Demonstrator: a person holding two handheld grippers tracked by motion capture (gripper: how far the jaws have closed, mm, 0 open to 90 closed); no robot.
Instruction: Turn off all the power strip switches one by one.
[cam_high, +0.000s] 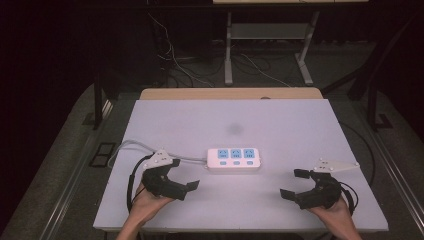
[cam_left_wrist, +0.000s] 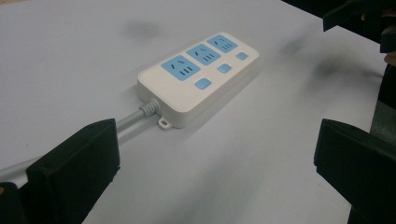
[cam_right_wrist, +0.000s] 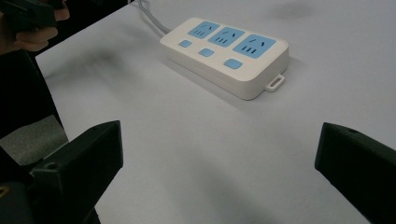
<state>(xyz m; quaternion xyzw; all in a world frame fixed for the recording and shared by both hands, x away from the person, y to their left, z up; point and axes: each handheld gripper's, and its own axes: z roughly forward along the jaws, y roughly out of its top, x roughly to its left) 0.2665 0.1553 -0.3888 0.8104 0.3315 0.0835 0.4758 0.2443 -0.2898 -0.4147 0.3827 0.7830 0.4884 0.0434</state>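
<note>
A white power strip (cam_high: 234, 159) with three blue sockets and three blue switches lies flat near the middle of the white table top (cam_high: 280, 125). Its grey cable (cam_high: 131, 145) runs off to the left. My left gripper (cam_high: 184, 175) is open, just left of the strip, with nothing between its jaws. My right gripper (cam_high: 294, 184) is also open and empty, further off to the strip's right. The left gripper view has the power strip (cam_left_wrist: 201, 77) ahead of the open left gripper (cam_left_wrist: 217, 163), cable (cam_left_wrist: 133, 122) end nearest. In the right gripper view the power strip (cam_right_wrist: 229, 51) lies beyond the open right gripper (cam_right_wrist: 217, 158).
A faint dark smudge (cam_high: 234, 129) marks the table top behind the strip. A wooden edge (cam_high: 230, 93) borders the far side. Beyond it stand metal desk legs (cam_high: 228, 55) and loose cables (cam_high: 175, 60) on the dark floor.
</note>
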